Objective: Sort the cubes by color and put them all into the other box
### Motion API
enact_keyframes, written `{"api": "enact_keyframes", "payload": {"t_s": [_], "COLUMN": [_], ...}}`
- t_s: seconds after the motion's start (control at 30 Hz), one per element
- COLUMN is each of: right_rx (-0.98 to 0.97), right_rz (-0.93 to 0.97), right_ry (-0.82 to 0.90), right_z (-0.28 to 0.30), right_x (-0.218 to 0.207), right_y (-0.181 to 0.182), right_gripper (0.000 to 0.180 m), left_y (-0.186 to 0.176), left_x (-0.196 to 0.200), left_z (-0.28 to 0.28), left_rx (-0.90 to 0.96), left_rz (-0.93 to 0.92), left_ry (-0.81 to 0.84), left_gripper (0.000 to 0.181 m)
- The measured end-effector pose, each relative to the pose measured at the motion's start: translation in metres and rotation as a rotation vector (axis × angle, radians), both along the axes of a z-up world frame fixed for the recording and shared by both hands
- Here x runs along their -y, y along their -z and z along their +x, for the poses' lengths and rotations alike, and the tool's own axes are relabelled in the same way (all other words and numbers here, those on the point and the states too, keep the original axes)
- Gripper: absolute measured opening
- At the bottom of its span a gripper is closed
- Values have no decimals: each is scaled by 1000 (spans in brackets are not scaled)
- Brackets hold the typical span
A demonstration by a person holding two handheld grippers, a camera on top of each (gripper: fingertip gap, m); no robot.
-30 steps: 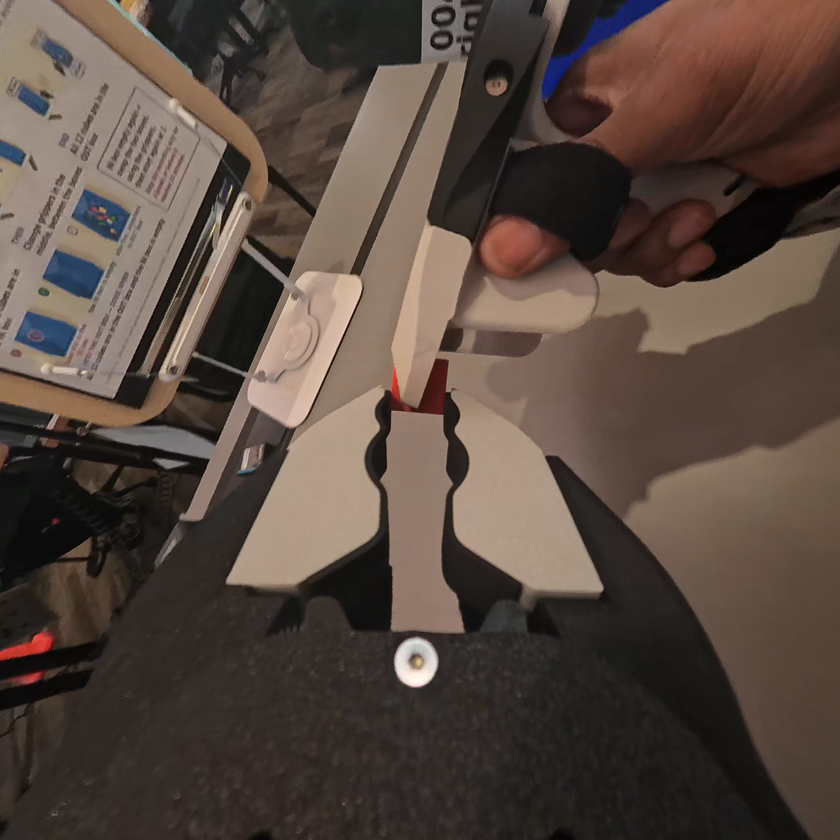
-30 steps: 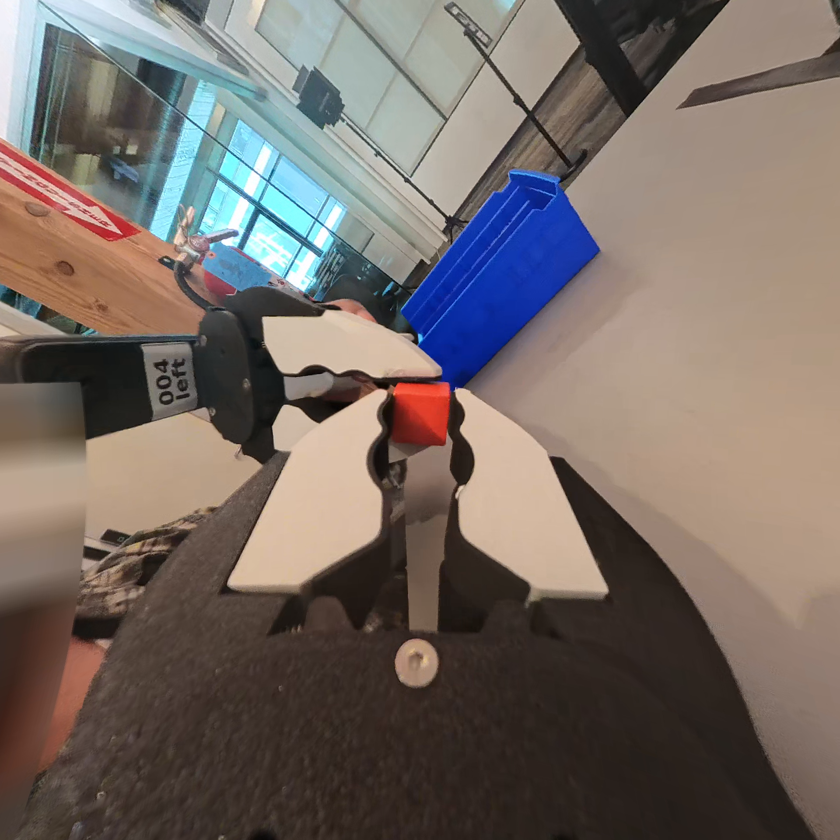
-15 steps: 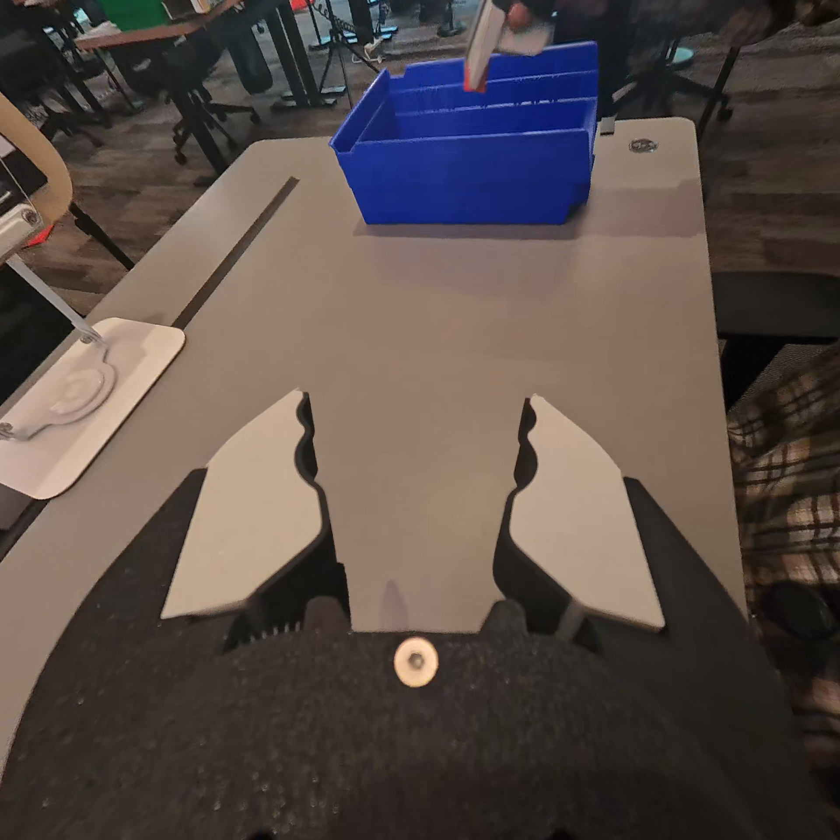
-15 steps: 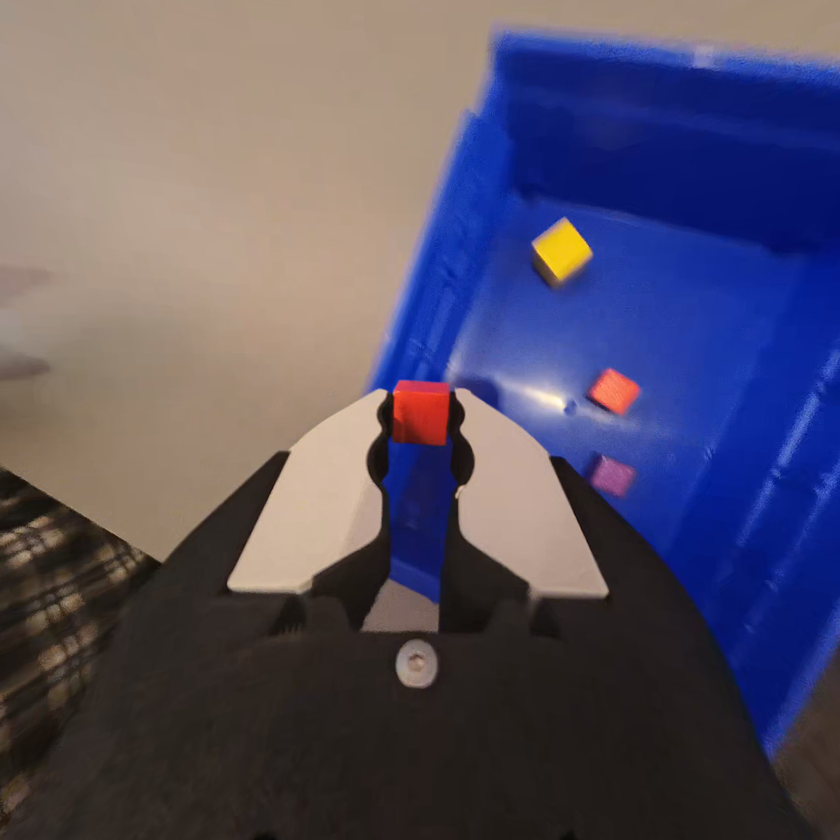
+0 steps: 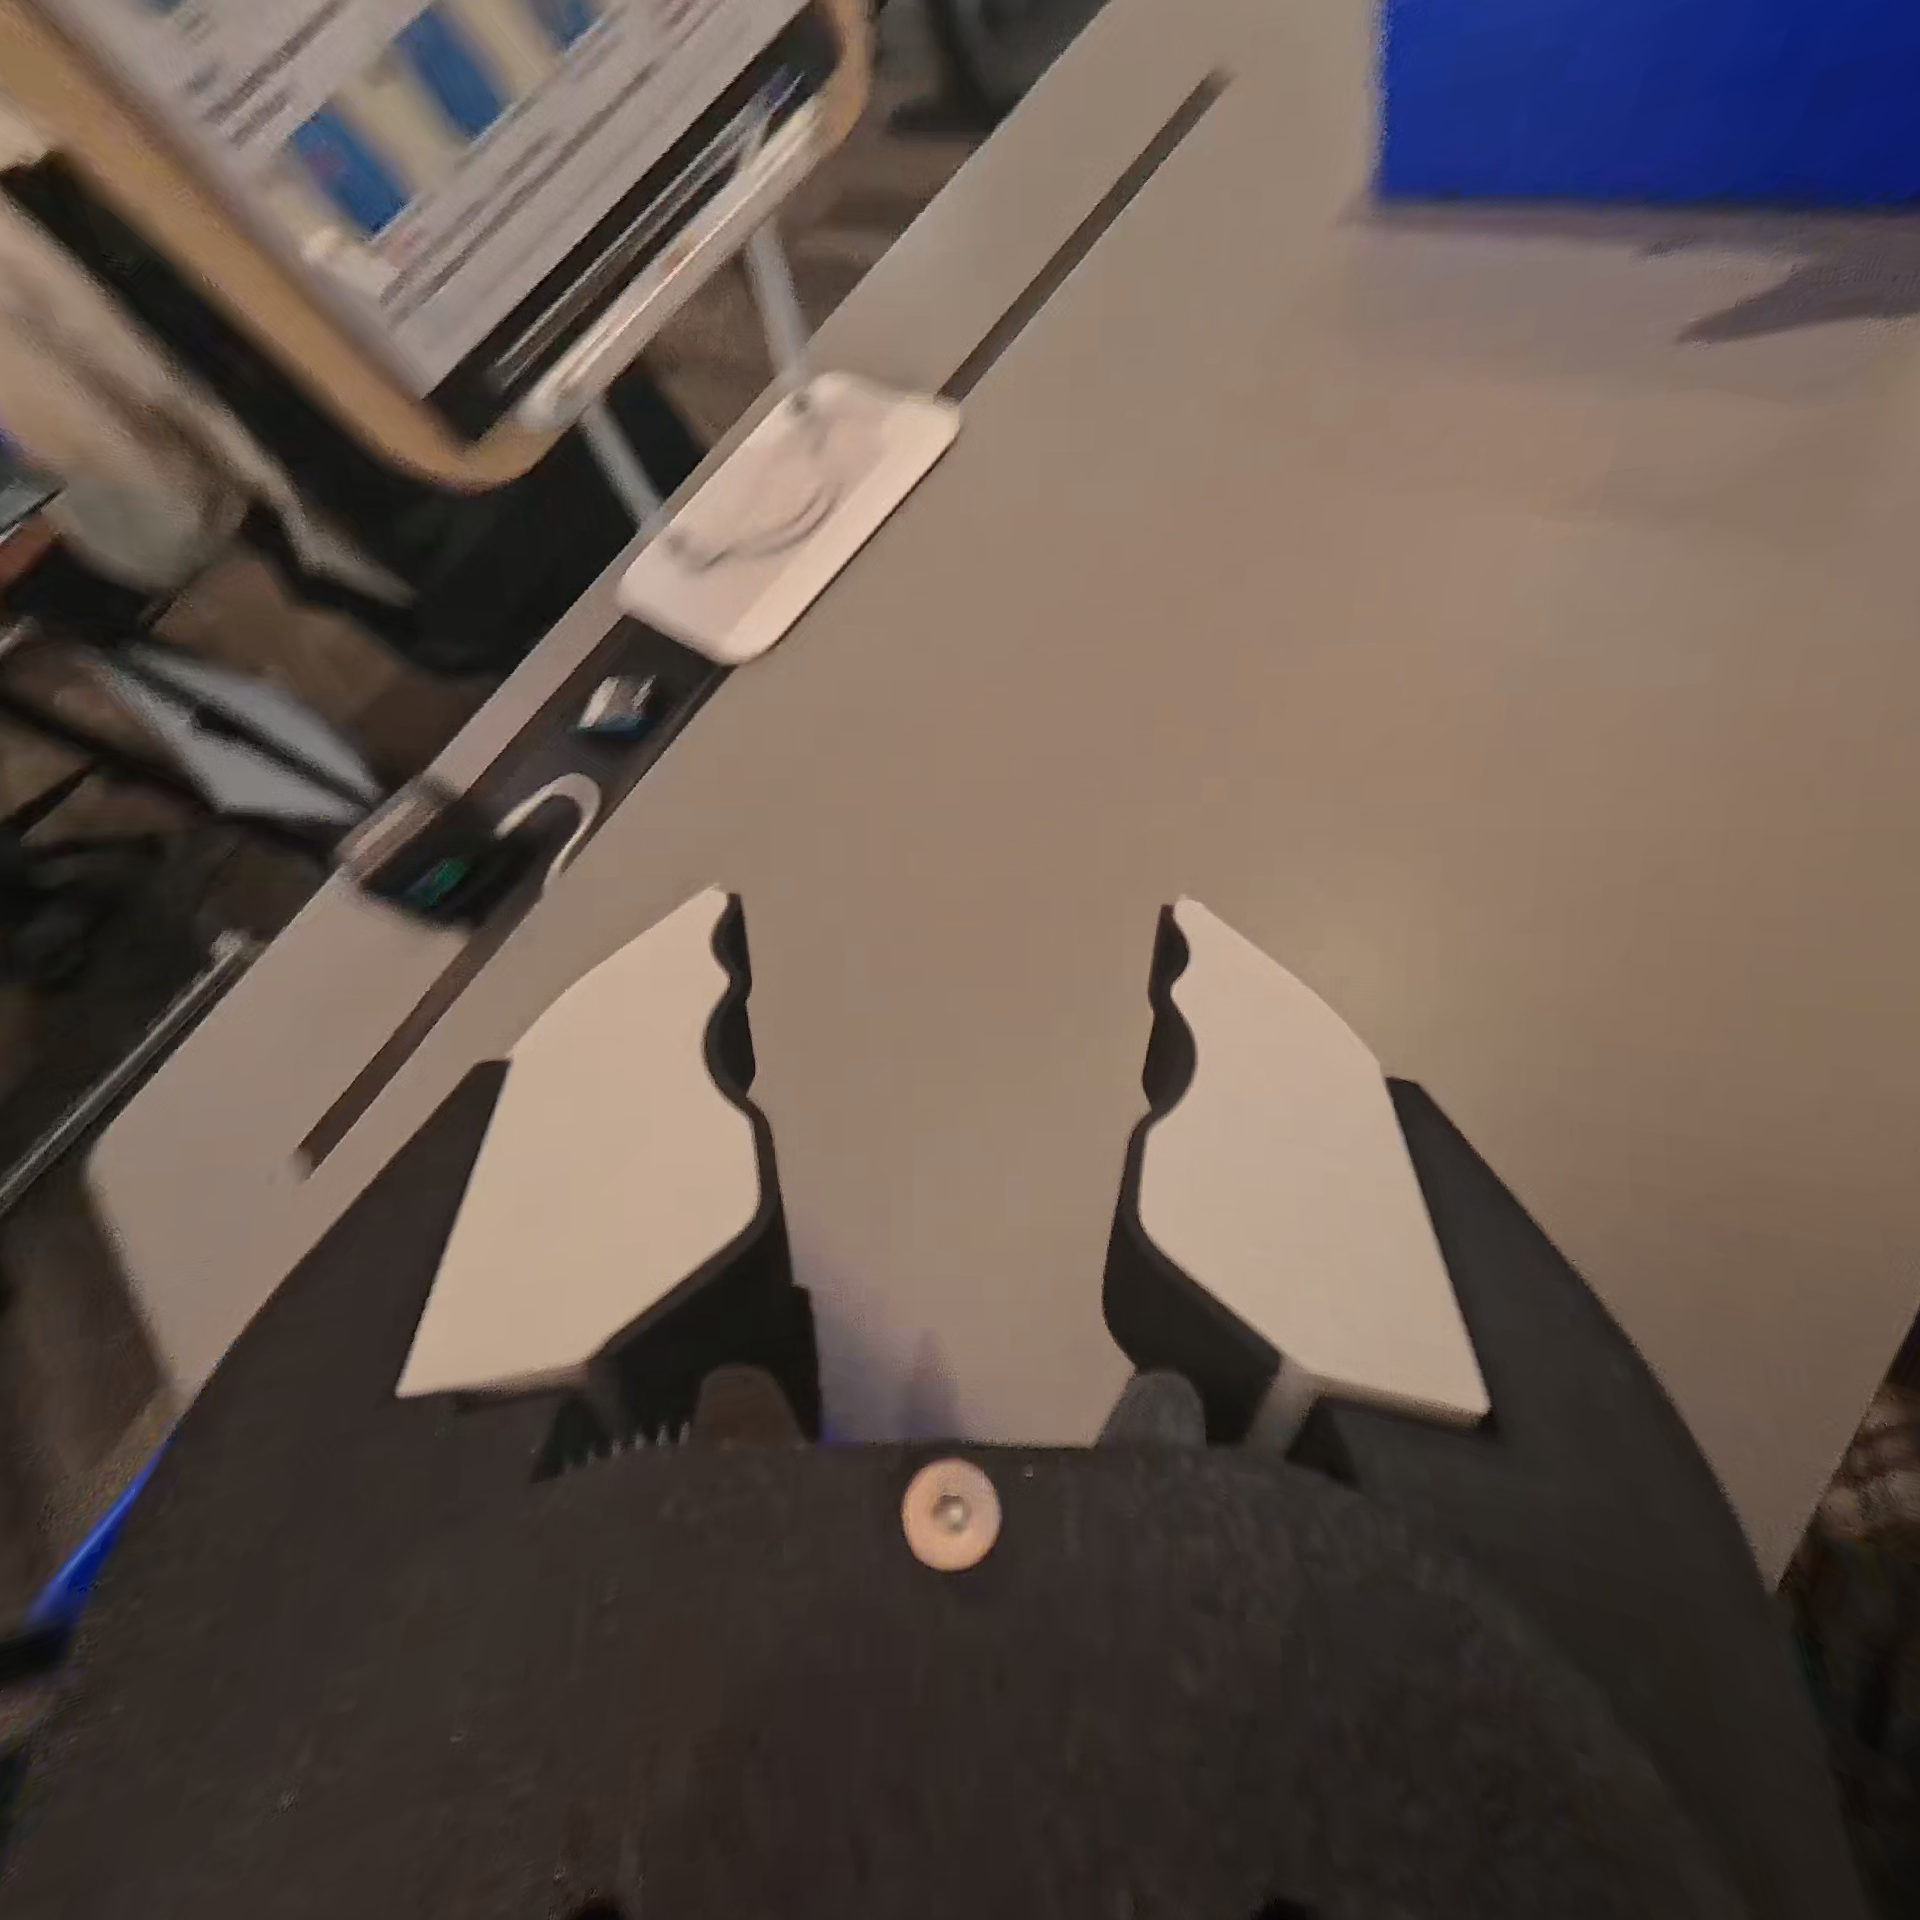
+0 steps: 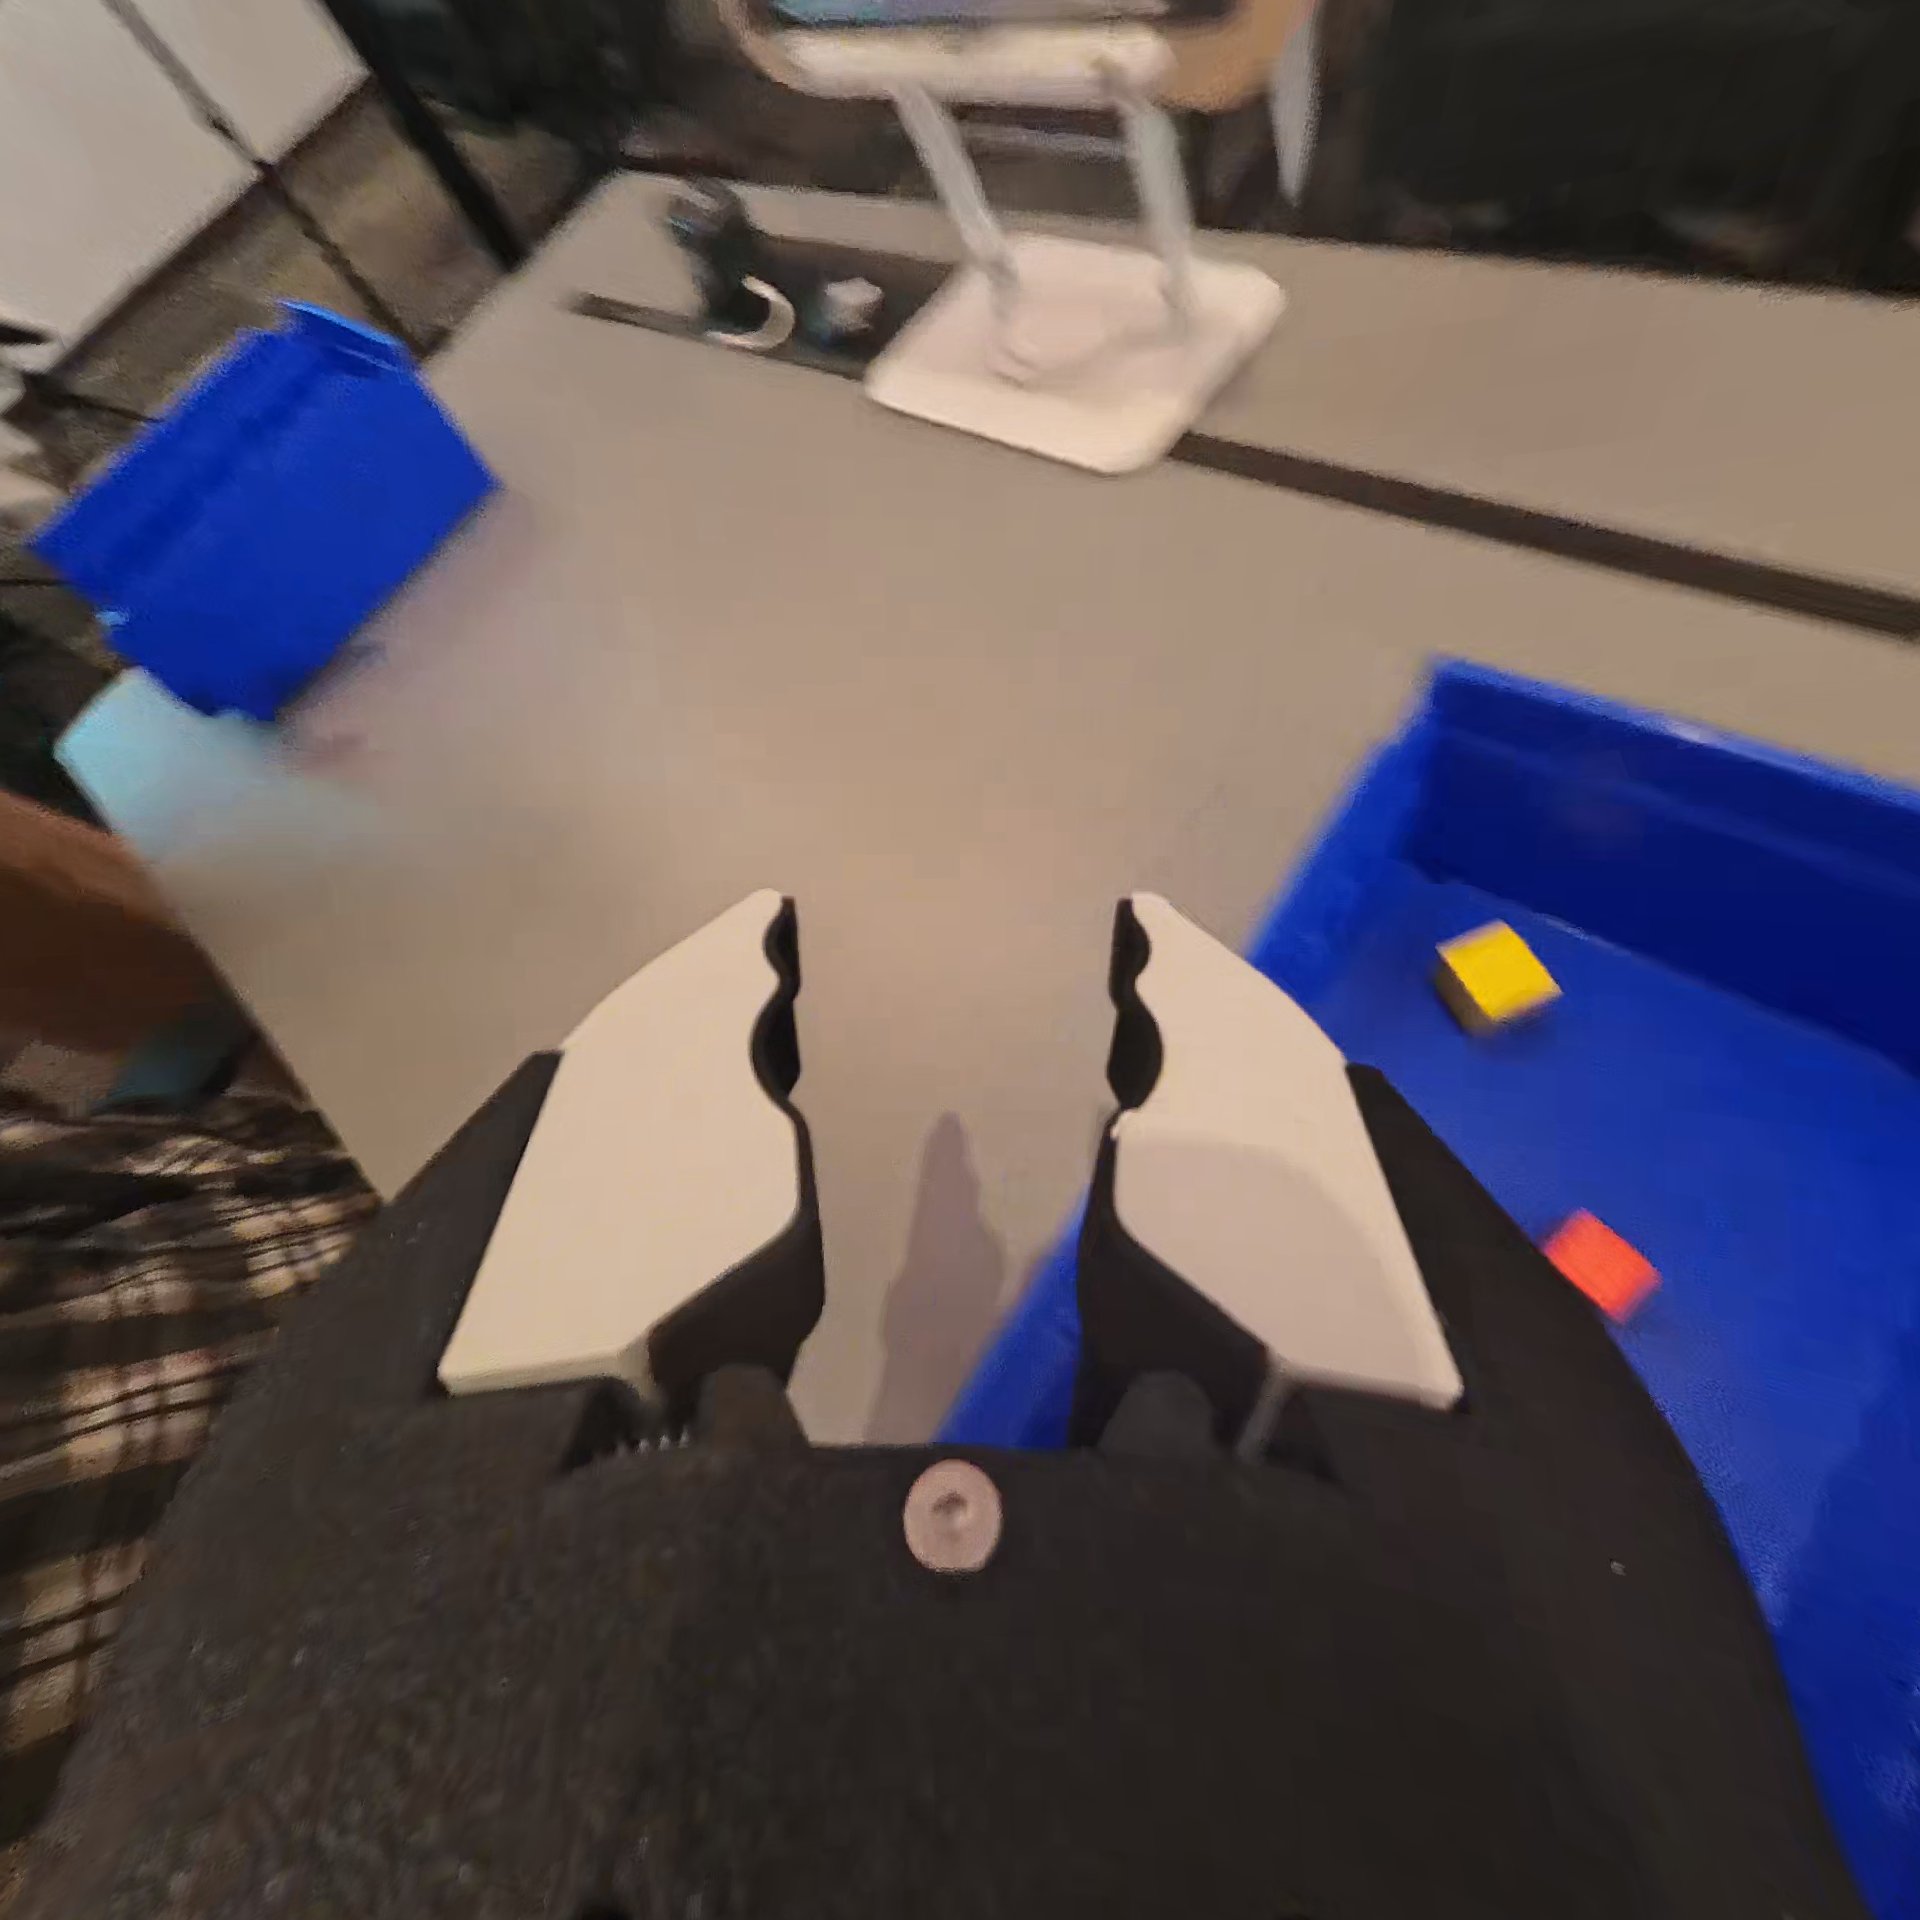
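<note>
In the right wrist view, a blue box (image 6: 260, 509) sits far left on the grey bench (image 6: 831, 675), well apart from the nearer blue box (image 6: 1351, 914) at the right edge; a white stand base (image 6: 1091, 353) rests at the far side of the bench beside a dark slot; the right tongs (image 6: 945, 925) are released, jaws spread and empty, above bare bench just left of the near box's wall; inside that box lie a yellow cube (image 6: 1496, 977) farther in and a red cube (image 6: 1600, 1273) nearer, apart from each other. In the left wrist view, blurred, the left tongs (image 5: 945, 914) are likewise released and hold nothing over the bench; a blue box corner (image 5: 1642, 94) shows at upper right.
</note>
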State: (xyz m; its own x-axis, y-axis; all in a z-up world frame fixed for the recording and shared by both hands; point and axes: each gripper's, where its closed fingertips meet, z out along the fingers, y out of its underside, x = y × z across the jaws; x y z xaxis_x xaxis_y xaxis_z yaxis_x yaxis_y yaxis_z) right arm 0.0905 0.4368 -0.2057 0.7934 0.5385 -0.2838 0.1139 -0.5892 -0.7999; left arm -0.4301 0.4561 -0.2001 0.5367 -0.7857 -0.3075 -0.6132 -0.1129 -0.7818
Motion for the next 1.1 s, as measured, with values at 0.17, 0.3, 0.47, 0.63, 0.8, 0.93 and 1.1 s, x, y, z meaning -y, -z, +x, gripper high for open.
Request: {"api": "enact_keyframes", "payload": {"t_s": [0.17, 0.3, 0.47, 0.63, 0.8, 0.93, 1.1], "right_rx": [-156, -233, -223, -242, -206, -165, -125], "right_rz": [103, 105, 84, 31, -5, -8, -7], "right_ry": [-240, -354, -381, -401, -430, -449, -473], "right_z": [-96, -150, -178, -194, -214, -227, -240], "right_x": [25, 35, 30, 31, 35, 35, 35], "right_y": [-19, -6, 19, 22, 19, 12, 7], "right_gripper": [62, 64, 66, 66, 67, 67, 67], "left_y": [3, 35, 101, 136, 155, 163, 163], "left_x": [-12, -8, 7, 10, 21, 23, -1], "left_z": [-123, -177, -206, -216, -209, -204, -205], "left_rx": [-213, -318, -409, -442, -458, -479, -438], "left_rz": [-106, -244, -444, -512, -545, -551, -487], "left_ry": [-153, -128, 8, 59, 149, 192, 145], "left_gripper": [75, 69, 62, 61, 59, 59, 55]}}
